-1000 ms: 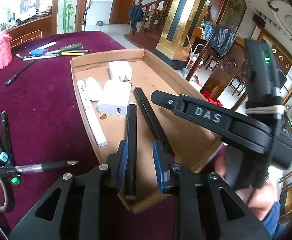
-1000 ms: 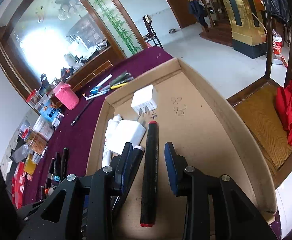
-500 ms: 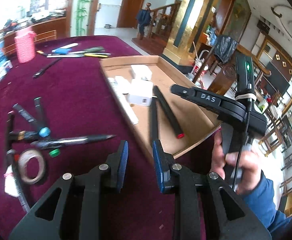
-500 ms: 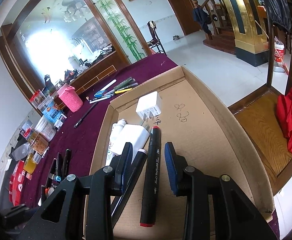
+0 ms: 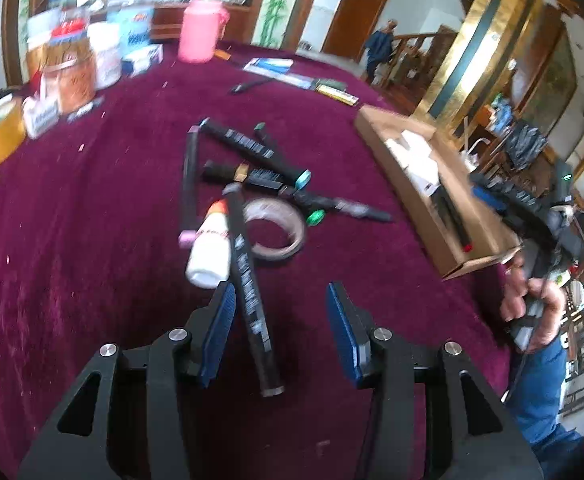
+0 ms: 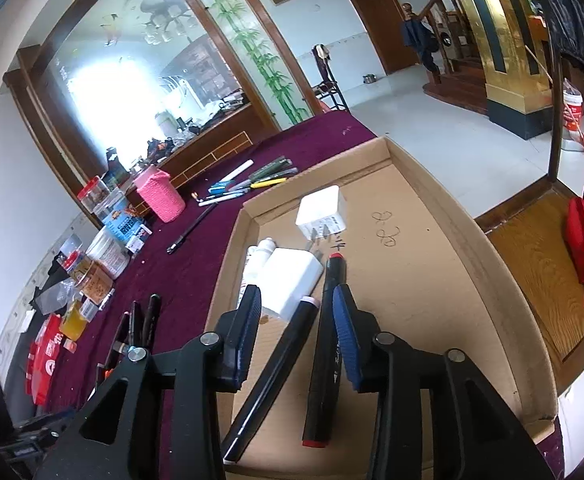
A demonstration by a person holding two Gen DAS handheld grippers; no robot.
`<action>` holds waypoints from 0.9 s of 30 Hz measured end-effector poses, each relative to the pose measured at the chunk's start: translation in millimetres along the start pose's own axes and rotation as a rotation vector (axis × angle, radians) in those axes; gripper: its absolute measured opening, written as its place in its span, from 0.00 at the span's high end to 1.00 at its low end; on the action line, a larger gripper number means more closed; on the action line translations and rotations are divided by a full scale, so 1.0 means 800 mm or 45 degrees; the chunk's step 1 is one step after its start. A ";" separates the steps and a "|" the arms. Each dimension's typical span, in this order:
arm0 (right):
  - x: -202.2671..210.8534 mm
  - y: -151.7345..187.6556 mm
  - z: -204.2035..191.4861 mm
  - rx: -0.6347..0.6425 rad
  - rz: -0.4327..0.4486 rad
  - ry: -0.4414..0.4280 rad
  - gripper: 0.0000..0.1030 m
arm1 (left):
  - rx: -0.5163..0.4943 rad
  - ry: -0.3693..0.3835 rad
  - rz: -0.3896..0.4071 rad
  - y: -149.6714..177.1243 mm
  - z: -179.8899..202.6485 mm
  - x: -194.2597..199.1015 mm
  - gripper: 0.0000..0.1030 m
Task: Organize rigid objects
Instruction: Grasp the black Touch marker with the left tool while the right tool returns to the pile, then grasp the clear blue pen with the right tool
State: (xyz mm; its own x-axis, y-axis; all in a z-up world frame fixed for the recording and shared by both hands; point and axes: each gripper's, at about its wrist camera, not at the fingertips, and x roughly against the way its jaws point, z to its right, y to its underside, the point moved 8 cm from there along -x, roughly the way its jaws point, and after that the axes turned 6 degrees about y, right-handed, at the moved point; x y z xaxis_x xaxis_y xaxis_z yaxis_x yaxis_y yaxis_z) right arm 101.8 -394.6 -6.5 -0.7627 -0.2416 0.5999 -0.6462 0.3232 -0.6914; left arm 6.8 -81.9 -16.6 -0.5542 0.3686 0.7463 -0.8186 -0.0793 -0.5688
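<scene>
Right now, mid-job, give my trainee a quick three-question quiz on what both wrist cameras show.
1. True or false: the cardboard tray already holds two white chargers.
2. What lies between the fingers of the left gripper: A tape roll, B black marker, C glue bottle?
3. Fill in: the marker beside the right gripper has ___ end caps.

Key: 1 true. 2 B, the black marker on the cloth; the fingers are opening and not pressing it. 3 red.

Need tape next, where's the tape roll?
Left wrist view, centre: the tape roll lies flat on the purple cloth, right of the white bottle, beside the markers.
</scene>
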 end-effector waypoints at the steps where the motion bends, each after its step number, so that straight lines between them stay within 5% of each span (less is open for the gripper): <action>1: 0.001 0.000 -0.001 0.001 0.004 -0.005 0.67 | 0.000 -0.006 -0.011 0.004 -0.002 -0.003 0.56; 6: 0.002 0.000 -0.004 -0.009 0.002 -0.035 0.67 | 0.002 -0.109 -0.070 0.008 -0.014 -0.039 0.58; 11: 0.005 0.004 -0.022 0.046 0.006 -0.094 0.67 | 0.042 -0.143 -0.029 -0.004 -0.034 -0.051 0.88; 14: 0.009 0.017 -0.062 0.171 -0.039 -0.216 0.67 | 0.063 -0.114 -0.030 -0.003 -0.045 -0.048 0.89; 17: 0.006 0.049 -0.128 0.334 -0.242 -0.400 0.61 | 0.040 -0.139 -0.028 0.002 -0.049 -0.041 0.89; 21: -0.032 0.086 -0.191 0.391 -0.564 -0.491 0.58 | 0.036 -0.115 -0.024 0.004 -0.050 -0.037 0.89; 27: -0.100 0.092 -0.219 0.440 -0.655 -0.356 0.59 | 0.031 -0.100 -0.023 0.004 -0.049 -0.036 0.89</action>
State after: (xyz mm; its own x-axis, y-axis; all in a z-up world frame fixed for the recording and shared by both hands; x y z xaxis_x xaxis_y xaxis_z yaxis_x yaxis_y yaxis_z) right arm 119.5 -191.3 -35.1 -0.3038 -0.5291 0.7923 -0.8646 -0.1961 -0.4625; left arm 26.1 -56.2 -53.6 -0.5485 0.2963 0.7819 -0.8316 -0.0960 -0.5470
